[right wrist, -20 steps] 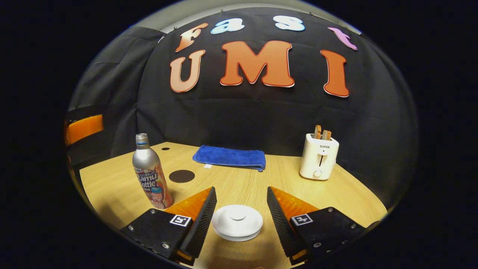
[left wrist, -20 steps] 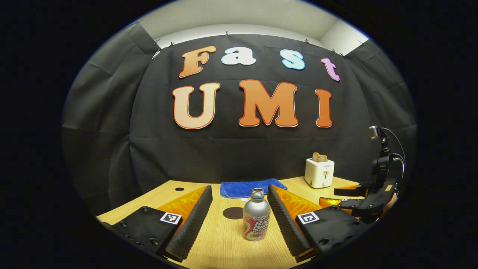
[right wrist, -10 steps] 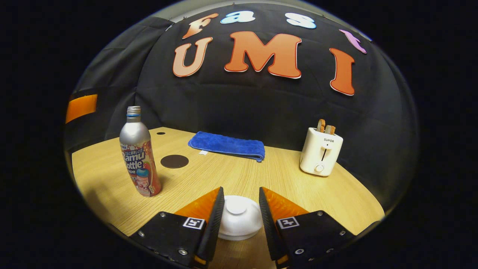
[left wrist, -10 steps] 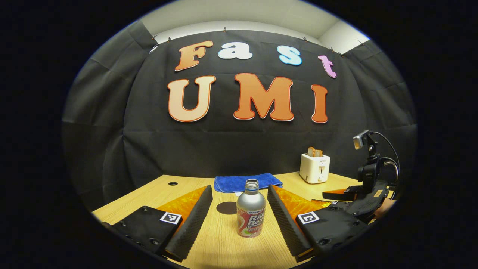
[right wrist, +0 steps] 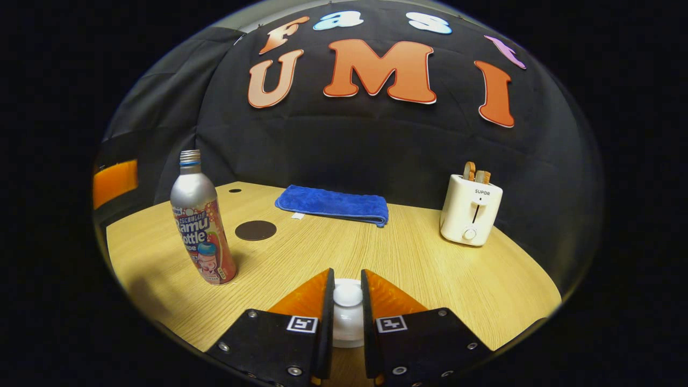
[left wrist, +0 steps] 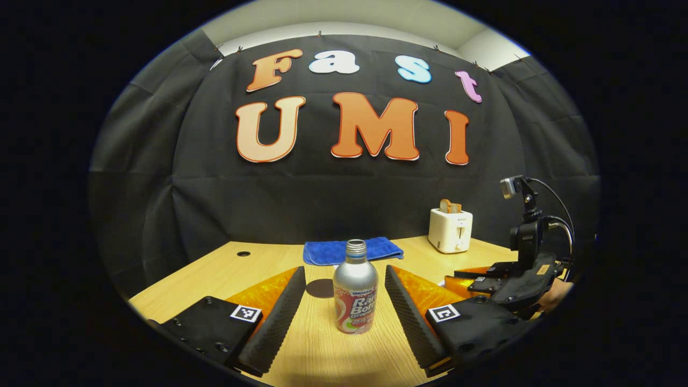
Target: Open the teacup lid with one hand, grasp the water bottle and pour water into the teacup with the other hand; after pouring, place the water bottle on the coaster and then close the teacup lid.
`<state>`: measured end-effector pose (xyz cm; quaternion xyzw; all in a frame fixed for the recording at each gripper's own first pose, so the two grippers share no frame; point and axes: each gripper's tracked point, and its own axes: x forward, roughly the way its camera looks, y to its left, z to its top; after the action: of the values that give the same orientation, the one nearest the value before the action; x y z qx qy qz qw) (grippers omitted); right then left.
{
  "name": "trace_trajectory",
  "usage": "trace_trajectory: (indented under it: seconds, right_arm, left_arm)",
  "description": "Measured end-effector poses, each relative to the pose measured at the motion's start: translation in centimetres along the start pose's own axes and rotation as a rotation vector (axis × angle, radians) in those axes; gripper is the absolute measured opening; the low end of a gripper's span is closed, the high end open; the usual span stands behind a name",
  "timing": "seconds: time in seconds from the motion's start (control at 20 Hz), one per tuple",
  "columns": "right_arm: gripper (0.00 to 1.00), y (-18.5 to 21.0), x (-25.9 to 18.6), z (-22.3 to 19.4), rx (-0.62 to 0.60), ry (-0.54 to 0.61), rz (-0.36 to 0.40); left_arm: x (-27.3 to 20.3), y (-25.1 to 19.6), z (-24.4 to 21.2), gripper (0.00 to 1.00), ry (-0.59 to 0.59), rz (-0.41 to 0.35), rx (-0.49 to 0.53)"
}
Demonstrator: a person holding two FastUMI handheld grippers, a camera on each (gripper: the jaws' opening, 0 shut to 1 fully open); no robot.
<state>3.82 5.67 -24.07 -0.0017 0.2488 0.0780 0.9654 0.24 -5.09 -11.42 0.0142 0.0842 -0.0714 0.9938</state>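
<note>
While the left gripper (left wrist: 342, 301) stays spread wide around the bottle (left wrist: 355, 294) without touching it, the right gripper (right wrist: 347, 306) has narrowed in 1 second – its 2 fingers now pinch the teacup lid (right wrist: 347, 296) knob, ready to lift.

Teacup lid (right wrist: 347, 314) (perhaps rim) mostly hidden

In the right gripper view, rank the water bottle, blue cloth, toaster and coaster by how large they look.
1. water bottle, though it stands nearest the camera
2. blue cloth and toaster, too alike to rank
3. coaster
</note>
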Motion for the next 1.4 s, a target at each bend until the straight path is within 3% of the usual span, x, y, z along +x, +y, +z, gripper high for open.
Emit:
trace_trajectory:
  seconds: [0.3, 0.85, 1.4]
  right_arm:
    - [0.19, -0.6, 0.1, 0.4, 0.097, 0.006, 0.001]
    - [0.17, -2.2, -1.8, 4.4, 0.109, -0.097, -0.002]
    - [0.18, -5.4, -3.8, 6.7, 0.093, -0.146, -0.065]
  left_arm:
    - [1.3, -1.0, -2.0, 0.97, 0.048, -0.024, -0.021]
    - [4.7, -1.1, -6.9, 0.98, 0.179, -0.002, -0.064]
    - [8.1, -0.8, -9.5, 0.96, 0.252, 0.047, -0.073]
